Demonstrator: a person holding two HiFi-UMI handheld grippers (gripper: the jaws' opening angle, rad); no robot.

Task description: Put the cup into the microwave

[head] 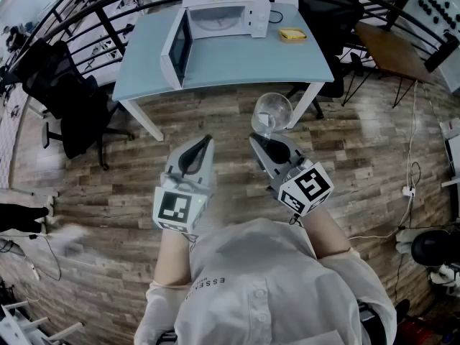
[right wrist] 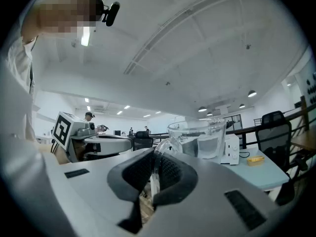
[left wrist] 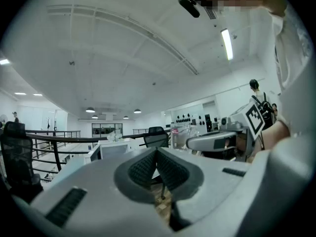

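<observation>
A clear glass cup (head: 272,112) hangs level in the air over the wooden floor, short of the table. My right gripper (head: 260,141) is shut on its handle. In the right gripper view the cup (right wrist: 200,139) stands upright just beyond the pads, its handle pinched between them. My left gripper (head: 207,141) is beside it on the left, shut with nothing in it; its pads (left wrist: 143,168) meet at the tip. The white microwave (head: 219,16) stands at the back of the light blue table (head: 237,63), its door (head: 176,47) swung open to the left.
A small yellow thing (head: 292,34) lies on the table right of the microwave. Black office chairs stand at the left (head: 68,106) and behind the table (head: 330,6). A brown side table (head: 392,49) is at the right. A black railing runs behind.
</observation>
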